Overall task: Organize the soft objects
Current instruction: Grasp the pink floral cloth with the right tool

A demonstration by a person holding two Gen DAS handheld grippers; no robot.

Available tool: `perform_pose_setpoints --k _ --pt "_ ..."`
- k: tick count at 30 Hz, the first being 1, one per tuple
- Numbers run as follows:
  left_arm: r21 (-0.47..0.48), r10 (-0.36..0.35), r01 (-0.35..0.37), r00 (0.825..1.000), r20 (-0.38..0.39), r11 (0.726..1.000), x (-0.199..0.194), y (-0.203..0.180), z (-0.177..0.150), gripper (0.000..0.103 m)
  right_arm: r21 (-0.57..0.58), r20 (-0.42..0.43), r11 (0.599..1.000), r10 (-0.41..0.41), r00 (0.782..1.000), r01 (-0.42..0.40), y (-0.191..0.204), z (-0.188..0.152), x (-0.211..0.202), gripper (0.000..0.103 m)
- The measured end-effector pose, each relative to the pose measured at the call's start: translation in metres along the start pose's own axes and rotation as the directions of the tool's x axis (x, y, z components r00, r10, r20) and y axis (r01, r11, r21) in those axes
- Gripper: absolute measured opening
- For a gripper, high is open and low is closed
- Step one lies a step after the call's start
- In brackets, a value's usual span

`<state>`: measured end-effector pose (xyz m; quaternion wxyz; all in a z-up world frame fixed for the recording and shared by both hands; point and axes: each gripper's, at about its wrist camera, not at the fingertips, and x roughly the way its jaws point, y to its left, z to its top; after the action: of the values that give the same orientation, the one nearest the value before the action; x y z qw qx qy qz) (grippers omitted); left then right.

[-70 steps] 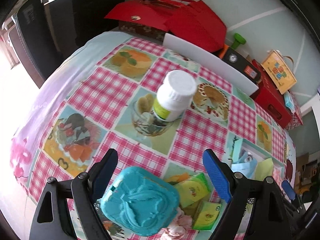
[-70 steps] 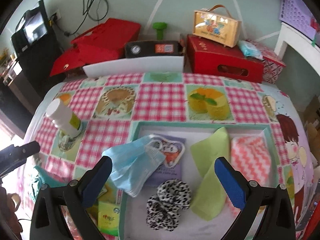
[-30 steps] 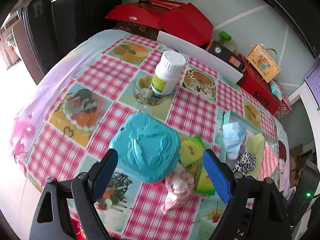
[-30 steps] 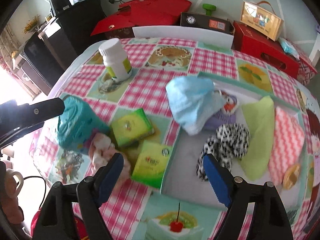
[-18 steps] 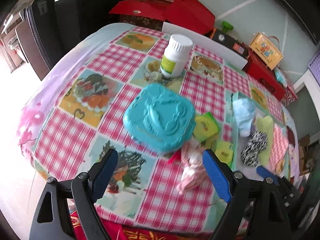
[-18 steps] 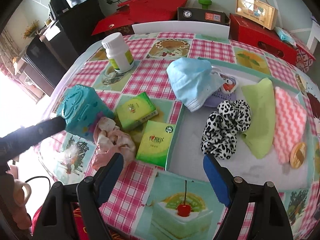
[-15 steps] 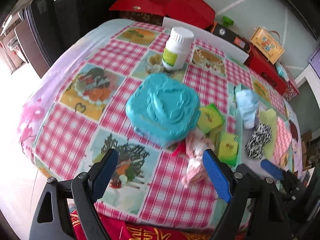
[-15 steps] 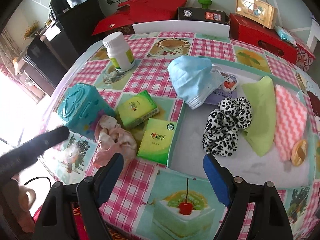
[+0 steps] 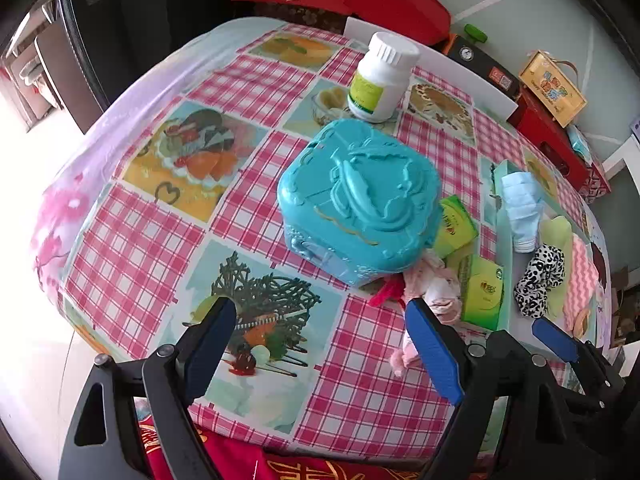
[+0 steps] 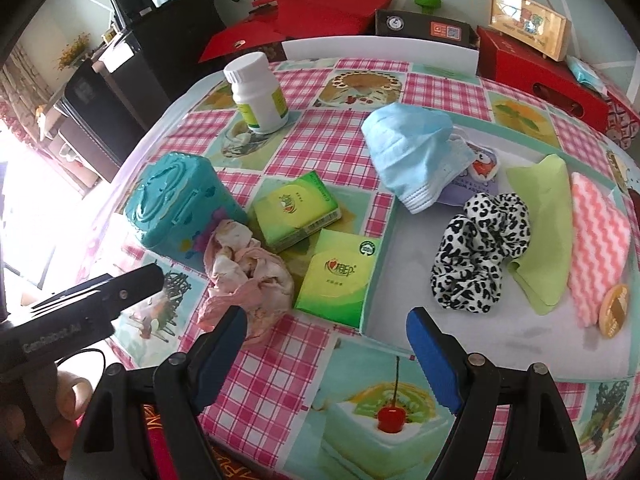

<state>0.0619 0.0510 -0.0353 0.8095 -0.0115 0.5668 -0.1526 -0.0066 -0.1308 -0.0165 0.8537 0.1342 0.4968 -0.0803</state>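
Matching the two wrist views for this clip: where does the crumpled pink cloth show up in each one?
Left wrist: crumpled pink cloth lower right of centre, just beyond the left gripper's right finger.
Right wrist: left of centre, beyond the right gripper's left finger.
Shared landmark: the teal box, touching the cloth.

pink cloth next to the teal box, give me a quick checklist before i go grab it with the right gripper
1. Right gripper open and empty: ok.
2. Pink cloth uncovered from above: ok.
3. Cloth free of the teal box: cannot tell, they touch.
4. Green tissue packs clear of the cloth: not ok, they lie right beside it.
5. Free space in the tray: ok.
6. Left gripper out of the way: not ok, close beside the cloth.
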Motion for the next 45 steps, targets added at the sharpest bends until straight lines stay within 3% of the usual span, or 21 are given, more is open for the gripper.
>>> perform_pose_setpoints --k 20,30,45 --pt "-0.13 -0.028 0.023 0.999 -0.039 0.991 0.022 0.025 0.007 0.087 -0.131 -0.029 0.99 0.047 0.998 -0.05 0.036 0.003 0.026 0.085" --pt "-0.127 -0.042 0.034 0.997 -0.063 0.991 0.031 0.023 0.009 0.087 -0.146 -0.048 0.988 0.042 0.998 -0.048 0.046 0.008 0.042 0.084" --pt "-0.135 -0.052 0.042 0.996 -0.07 0.99 0.034 0.023 0.008 0.087 -0.159 -0.05 0.985 0.066 0.997 -0.073 0.052 0.012 0.051 0.06"
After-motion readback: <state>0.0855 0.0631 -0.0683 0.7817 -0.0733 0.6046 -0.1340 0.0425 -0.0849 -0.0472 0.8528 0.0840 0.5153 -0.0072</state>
